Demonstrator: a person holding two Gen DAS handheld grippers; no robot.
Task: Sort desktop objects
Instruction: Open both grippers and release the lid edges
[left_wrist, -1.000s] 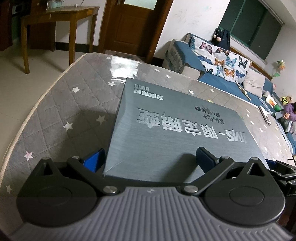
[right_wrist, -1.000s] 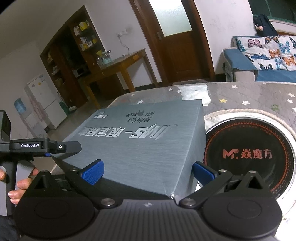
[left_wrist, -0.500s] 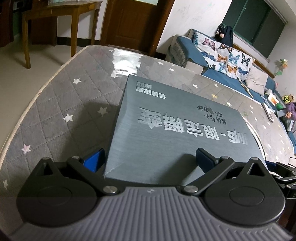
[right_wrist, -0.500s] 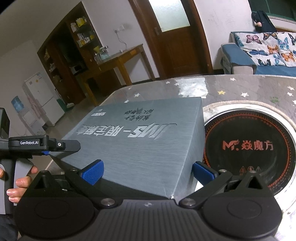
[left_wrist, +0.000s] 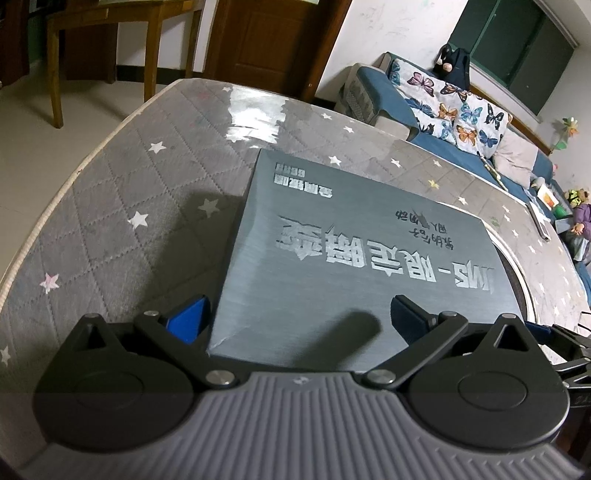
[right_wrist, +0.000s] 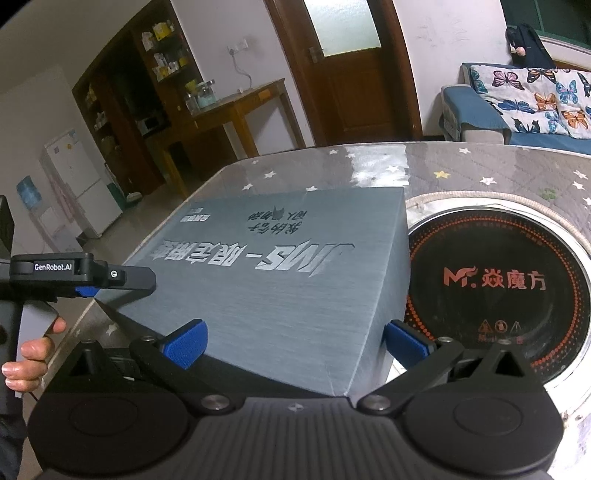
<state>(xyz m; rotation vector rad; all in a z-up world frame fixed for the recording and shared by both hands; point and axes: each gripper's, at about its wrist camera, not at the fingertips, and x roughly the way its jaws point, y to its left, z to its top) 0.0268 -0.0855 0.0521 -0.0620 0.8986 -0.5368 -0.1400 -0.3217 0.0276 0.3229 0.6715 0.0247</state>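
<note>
On quilted starred cover (left_wrist: 122, 206), flat brushed-grey rectangular box (left_wrist: 354, 266), glossy round cooktop (right_wrist: 495, 280)

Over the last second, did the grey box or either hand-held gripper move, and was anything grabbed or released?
Both views tilt down slightly, showing more tabletop beyond the grey box, so box and grippers appear to have moved together. Nothing was grabbed or released. The left hand-held gripper and right hand-held gripper stay spread across the box's near corners, which sits beside the induction cooktop as before.

Flat grey box (left_wrist: 354, 273) with silver lettering, apparently lying beside the round cooktop (right_wrist: 517, 280).
</note>
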